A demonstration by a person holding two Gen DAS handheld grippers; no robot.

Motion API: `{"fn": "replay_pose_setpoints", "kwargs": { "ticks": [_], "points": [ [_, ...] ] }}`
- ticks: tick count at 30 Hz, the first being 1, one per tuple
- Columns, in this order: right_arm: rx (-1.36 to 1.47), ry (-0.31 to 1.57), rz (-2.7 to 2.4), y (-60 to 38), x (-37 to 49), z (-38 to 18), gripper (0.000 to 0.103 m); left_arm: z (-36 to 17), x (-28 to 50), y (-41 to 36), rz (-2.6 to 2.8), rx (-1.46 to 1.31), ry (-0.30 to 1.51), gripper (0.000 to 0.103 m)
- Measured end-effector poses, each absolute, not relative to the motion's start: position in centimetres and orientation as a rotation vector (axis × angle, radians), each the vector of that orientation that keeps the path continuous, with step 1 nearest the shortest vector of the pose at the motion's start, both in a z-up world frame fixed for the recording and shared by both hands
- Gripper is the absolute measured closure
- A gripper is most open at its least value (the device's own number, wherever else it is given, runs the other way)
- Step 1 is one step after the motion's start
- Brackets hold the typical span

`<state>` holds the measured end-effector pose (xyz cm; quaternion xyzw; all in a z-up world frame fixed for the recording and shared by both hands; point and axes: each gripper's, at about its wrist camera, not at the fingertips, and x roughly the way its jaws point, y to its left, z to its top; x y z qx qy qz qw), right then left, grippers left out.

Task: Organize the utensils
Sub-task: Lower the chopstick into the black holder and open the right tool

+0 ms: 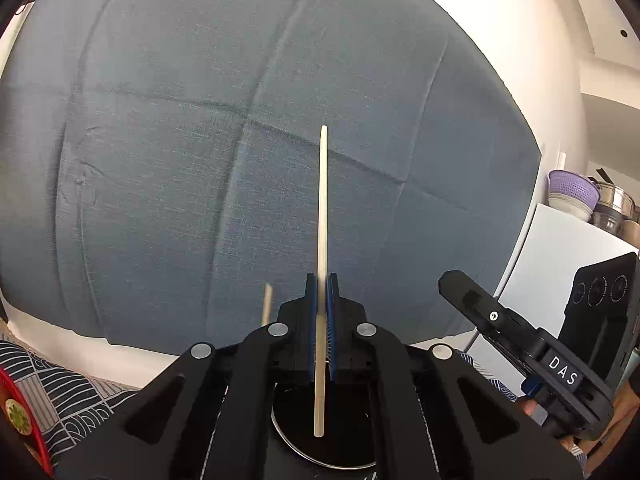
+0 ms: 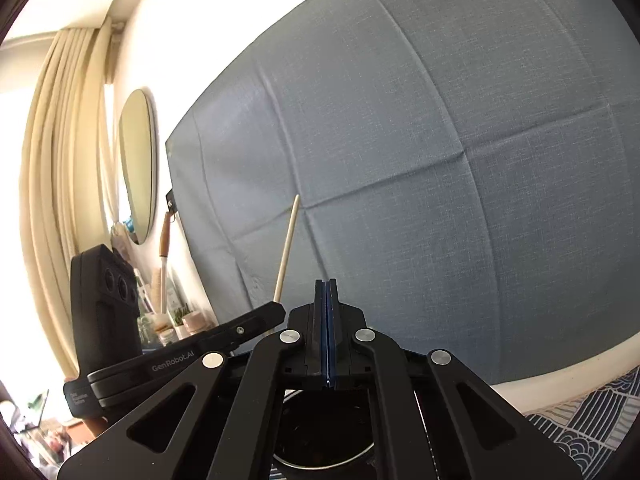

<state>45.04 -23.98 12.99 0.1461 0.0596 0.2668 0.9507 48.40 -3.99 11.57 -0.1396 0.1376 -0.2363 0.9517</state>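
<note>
A pale, slim wooden chopstick [image 1: 322, 216] stands near upright, clamped between the blue pads of the left gripper [image 1: 321, 280], its lower end hanging over a round black container with a silvery rim [image 1: 288, 436]; a second pale stick tip [image 1: 267, 303] shows just left of the jaws, what holds it unclear. The right gripper [image 2: 326, 282] is clenched pad to pad on nothing, beside the left. Behind both hangs a creased grey-blue cloth [image 1: 200, 140], with a patterned dark-and-white tablecloth [image 1: 60, 392] low down and a cream curtain [image 2: 60, 160] and oval mirror [image 2: 138, 164] off to one side.
</note>
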Motion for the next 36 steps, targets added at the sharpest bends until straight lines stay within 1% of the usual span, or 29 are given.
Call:
{"fn": "replay_pose_setpoints", "kwargs": {
  "ticks": [14,17,21,23,24,28,30,31,32,34,35,36],
  "points": [
    [0.283,0.147,0.547,-23.7,44.5,13.1,0.102,9.5,48.1,-5.7,-0.505,-0.247,0.286,0.098],
    [0.273,0.151,0.539,-23.6,44.4,13.3,0.099,9.2,47.6,-5.2,-0.495,-0.247,0.284,0.097],
    [0.256,0.143,0.529,-23.2,43.8,13.8,0.099,9.1,47.0,-4.1,-0.48,-0.253,0.293,0.086],
    [0.245,0.137,0.527,-23.0,43.3,14.0,0.099,9.3,46.5,-3.5,-0.474,-0.27,0.292,0.077],
    [0.239,0.136,0.524,-22.9,43.1,14.1,0.098,9.5,46.3,-3.2,-0.469,-0.274,0.289,0.07],
    [0.214,0.137,0.51,-22.7,42.1,14.3,0.098,10.1,45.1,-2.5,-0.44,-0.261,0.275,0.053],
    [0.211,0.142,0.512,-22.6,41.7,14.4,0.098,10.1,44.5,-1.7,-0.438,-0.261,0.282,0.047],
    [0.207,0.146,0.507,-22.6,41.5,14.4,0.096,10.2,44.2,-1.5,-0.436,-0.257,0.286,0.046],
    [0.2,0.15,0.501,-22.7,41.2,14.4,0.093,10.2,43.9,-1.3,-0.43,-0.248,0.289,0.043],
    [0.184,0.15,0.488,-22.6,40.6,14.3,0.072,10.4,43.2,-1.0,-0.416,-0.224,0.289,0.035],
    [0.175,0.147,0.482,-22.5,40.2,14.3,0.068,10.4,42.8,-0.8,-0.409,-0.212,0.288,0.028],
    [0.166,0.144,0.481,-22.4,39.9,14.2,0.063,10.5,42.4,-0.7,-0.403,-0.203,0.284,0.025]
  ]
}}
